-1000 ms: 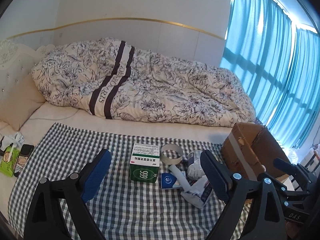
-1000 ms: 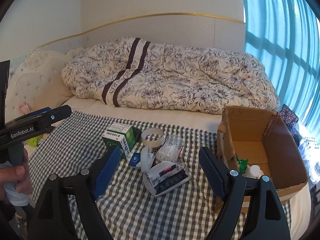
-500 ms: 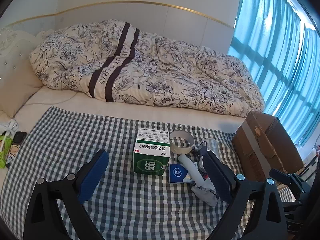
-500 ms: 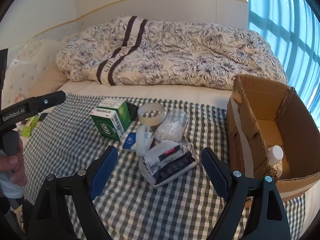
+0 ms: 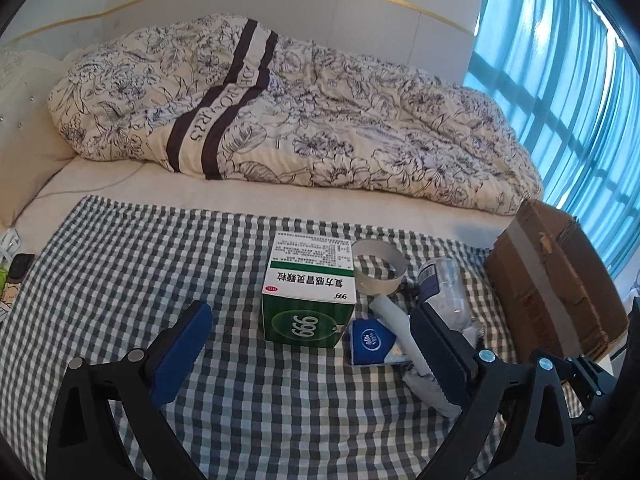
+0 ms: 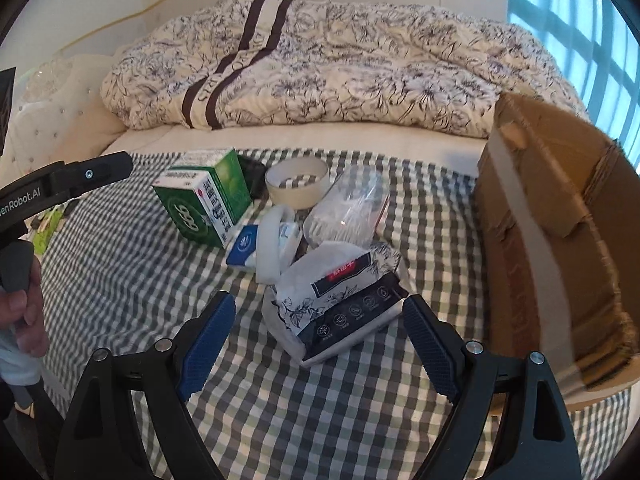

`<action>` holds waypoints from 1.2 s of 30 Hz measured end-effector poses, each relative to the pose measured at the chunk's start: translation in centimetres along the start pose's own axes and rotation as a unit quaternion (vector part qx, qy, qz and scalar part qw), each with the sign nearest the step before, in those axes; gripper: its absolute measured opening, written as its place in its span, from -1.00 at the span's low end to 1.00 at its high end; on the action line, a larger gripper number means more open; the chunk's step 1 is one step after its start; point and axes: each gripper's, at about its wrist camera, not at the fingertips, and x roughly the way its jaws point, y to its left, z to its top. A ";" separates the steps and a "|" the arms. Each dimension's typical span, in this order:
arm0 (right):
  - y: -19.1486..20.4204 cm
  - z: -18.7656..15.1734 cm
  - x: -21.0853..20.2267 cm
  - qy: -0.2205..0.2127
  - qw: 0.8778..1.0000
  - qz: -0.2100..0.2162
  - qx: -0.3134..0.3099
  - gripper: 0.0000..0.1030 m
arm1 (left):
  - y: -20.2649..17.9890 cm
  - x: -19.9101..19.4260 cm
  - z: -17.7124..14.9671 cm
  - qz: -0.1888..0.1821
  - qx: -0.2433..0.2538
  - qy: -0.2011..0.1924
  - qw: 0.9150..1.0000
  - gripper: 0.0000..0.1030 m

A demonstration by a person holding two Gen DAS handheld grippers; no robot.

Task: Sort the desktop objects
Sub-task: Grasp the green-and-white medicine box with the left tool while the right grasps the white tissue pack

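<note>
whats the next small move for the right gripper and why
Probably ease the right gripper forward and down so its open jaws straddle the tissue pack, then close. The pack lies loose on the checked cloth, nearest the jaws, beside the cardboard box.

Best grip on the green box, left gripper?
Pinch the green box across its two side faces, coming straight in from the near side with the left gripper. It sits upright, squarely between the open jaws; tissue pack crowds its right side.

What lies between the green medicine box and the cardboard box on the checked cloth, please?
In the right wrist view, between the green medicine box and the cardboard box lie a tape roll and a clear plastic container.
</note>
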 end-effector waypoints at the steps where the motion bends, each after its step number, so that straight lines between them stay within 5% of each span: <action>1: 0.0 -0.1 0.3 0.001 1.000 -0.004 -0.001 0.66 | 0.1 0.5 -0.1 -0.001 -0.001 0.002 1.000 0.97; 6: -0.4 -0.2 2.1 0.011 1.000 -0.028 -0.001 0.66 | 0.1 2.7 -0.2 -0.002 0.001 0.012 1.000 0.97; 36: -1.4 -1.2 8.8 0.038 0.999 -0.009 0.003 0.69 | 0.0 12.6 -1.3 0.007 0.004 0.057 0.998 0.97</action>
